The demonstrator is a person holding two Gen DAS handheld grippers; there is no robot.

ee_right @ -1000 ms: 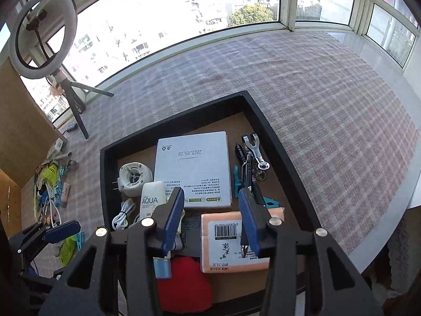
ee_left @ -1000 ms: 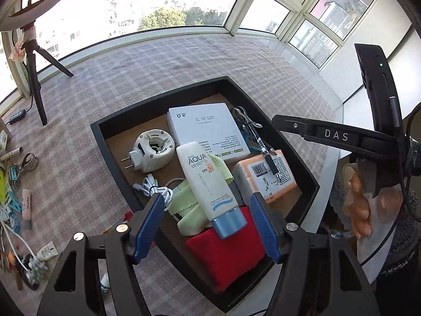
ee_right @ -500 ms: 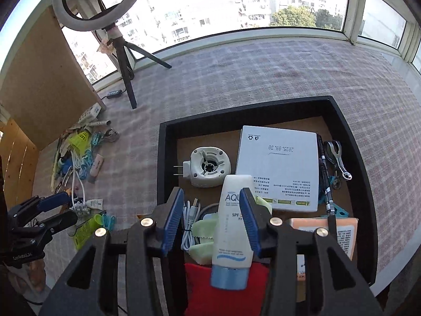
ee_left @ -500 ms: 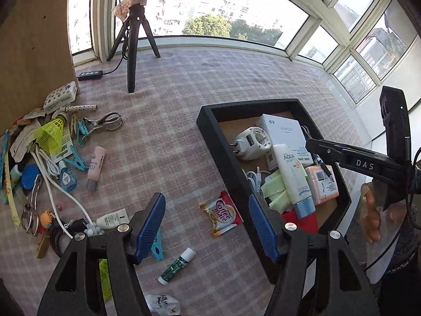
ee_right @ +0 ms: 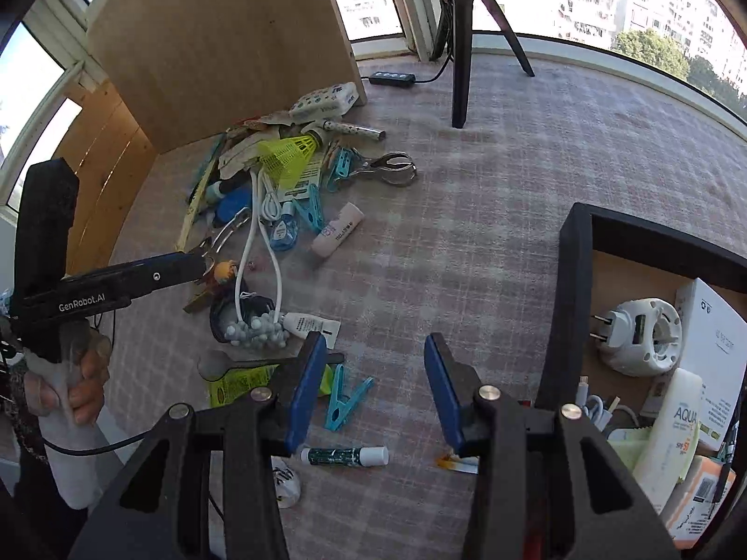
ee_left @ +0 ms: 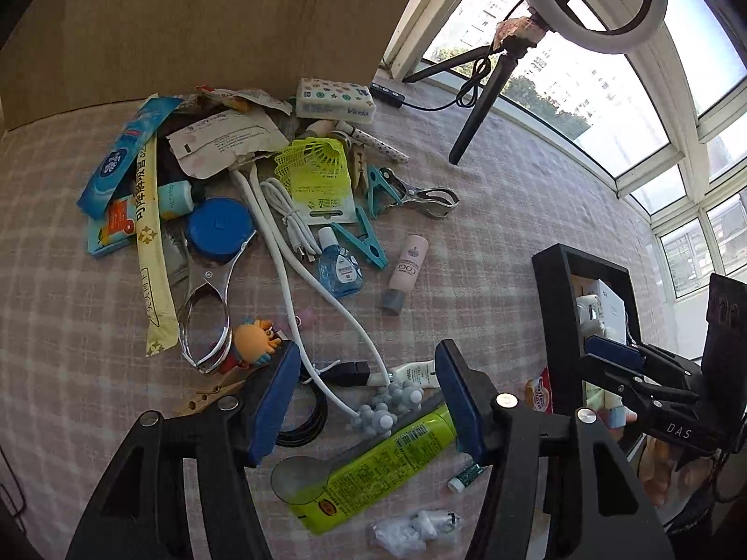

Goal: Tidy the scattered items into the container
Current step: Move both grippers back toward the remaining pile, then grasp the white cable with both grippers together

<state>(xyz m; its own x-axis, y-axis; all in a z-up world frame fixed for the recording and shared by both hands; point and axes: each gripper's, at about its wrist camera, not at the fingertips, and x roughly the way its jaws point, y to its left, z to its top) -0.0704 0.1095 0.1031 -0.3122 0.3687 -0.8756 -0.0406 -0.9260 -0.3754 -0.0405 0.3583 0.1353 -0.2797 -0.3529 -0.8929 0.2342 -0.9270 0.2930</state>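
Note:
The black tray (ee_left: 555, 308) stands at the right and holds a white plug adapter (ee_right: 639, 336), a white box and an AQUA tube (ee_right: 672, 438). Scattered items lie on the checked cloth to its left. My left gripper (ee_left: 369, 396) hovers over a grey bead cluster (ee_left: 387, 406), a white cable and a green tube (ee_left: 373, 462); its jaws are closing, with nothing pressed between the pads. My right gripper (ee_right: 376, 387) is open above bare cloth just left of the tray (ee_right: 567, 308), with a teal clothespin (ee_right: 345, 396) and a glue stick (ee_right: 345, 456) near it.
Farther back lie a pink tube (ee_left: 406, 270), a blue bottle (ee_left: 341, 273), a yellow shuttlecock (ee_left: 313, 158), metal tongs (ee_left: 205, 317) and an orange toy (ee_left: 254, 340). A wooden board (ee_left: 186, 23) and a ring-light tripod (ee_left: 481, 102) stand behind the pile.
Both grippers have swung left from above the tray to over the scattered pile, rolling as they went. The left jaws have narrowed slightly.

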